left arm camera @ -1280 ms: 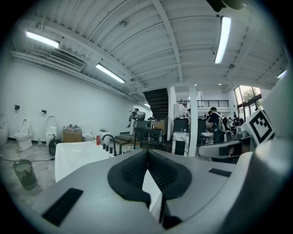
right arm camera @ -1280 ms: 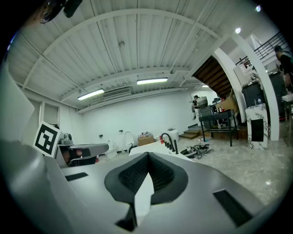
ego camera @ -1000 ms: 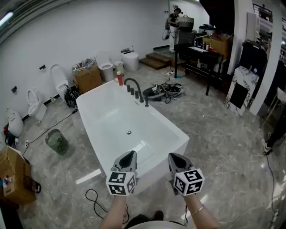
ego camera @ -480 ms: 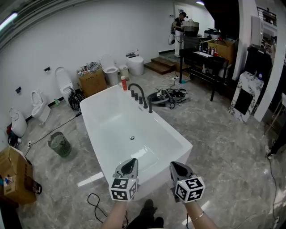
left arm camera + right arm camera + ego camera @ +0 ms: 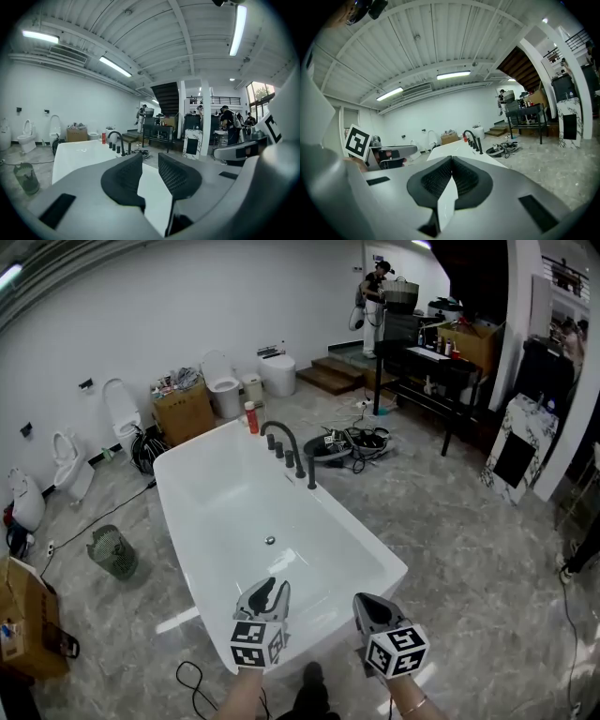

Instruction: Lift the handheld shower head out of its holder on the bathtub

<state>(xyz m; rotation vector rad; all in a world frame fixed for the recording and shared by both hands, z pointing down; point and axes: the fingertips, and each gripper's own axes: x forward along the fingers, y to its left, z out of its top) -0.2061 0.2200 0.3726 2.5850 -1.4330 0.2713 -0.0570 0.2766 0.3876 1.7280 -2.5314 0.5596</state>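
The handheld shower head (image 5: 310, 472) looks to be the slim dark rod standing upright in its holder on the right rim of the white bathtub (image 5: 225, 493), at the near end of a row of dark fittings. Farther along that rim come three short knobs (image 5: 279, 450) and a tall curved spout (image 5: 281, 431). A red bottle (image 5: 250, 416) stands at the tub's far corner; its label is too small to read.

Both tongs hang over the near end of the bathtub, well apart from the fittings. The left tongs (image 5: 271, 585) have their ribbed jaws opening, with nothing between them but the tub seen through the gap. The right tongs (image 5: 360, 600) have their jaws pressed together and hold nothing. Each carries a cube with black-and-white square markers (image 5: 257, 643). These patterns are the only print that can be made out.

On the floor right of the tub lies a tangle of cables (image 5: 352, 438). On the left stands a mesh bin (image 5: 112, 551). Toilets (image 5: 223, 381) and a cardboard box (image 5: 183, 404) line the far wall. A person (image 5: 372, 292) stands at the far right.
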